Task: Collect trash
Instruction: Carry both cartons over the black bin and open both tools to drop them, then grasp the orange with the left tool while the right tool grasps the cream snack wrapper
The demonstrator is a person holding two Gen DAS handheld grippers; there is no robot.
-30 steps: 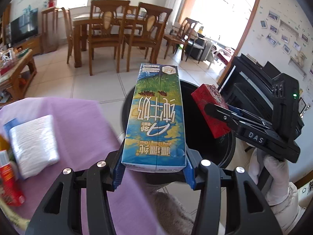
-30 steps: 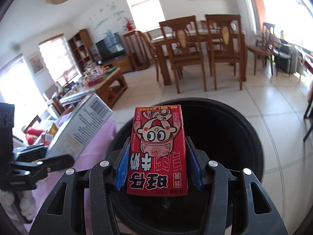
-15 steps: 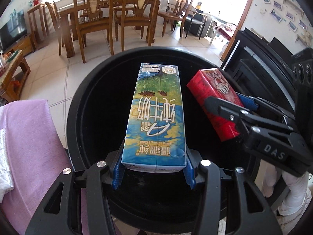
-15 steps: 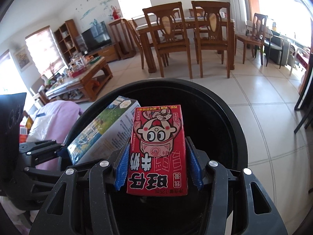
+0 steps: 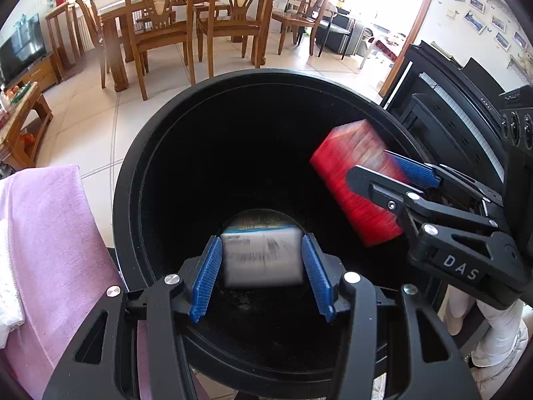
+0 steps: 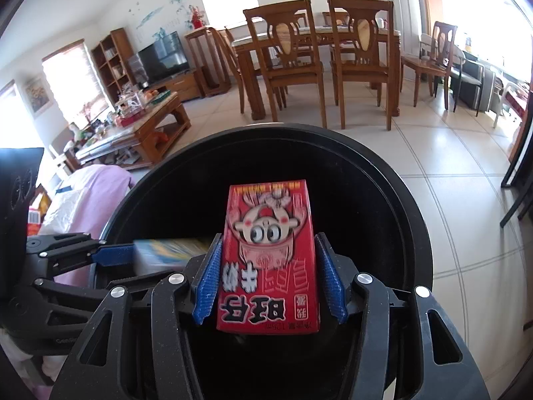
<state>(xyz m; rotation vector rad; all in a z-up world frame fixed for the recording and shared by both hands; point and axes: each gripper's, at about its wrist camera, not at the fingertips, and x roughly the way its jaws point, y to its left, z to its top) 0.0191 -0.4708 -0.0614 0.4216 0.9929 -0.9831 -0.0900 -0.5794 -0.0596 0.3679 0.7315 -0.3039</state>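
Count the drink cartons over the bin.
2: a blue carton blurred between the left tool's fingers; a red carton between the right tool's. The bin's bottom is dark.

sunlit tiled floor (image 6: 443, 153), wooden dining chairs (image 6: 286, 63), television (image 6: 163, 55)

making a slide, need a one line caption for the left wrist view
Left gripper open as a blurred blue carton drops into the black bin; right gripper open beside a red carton.
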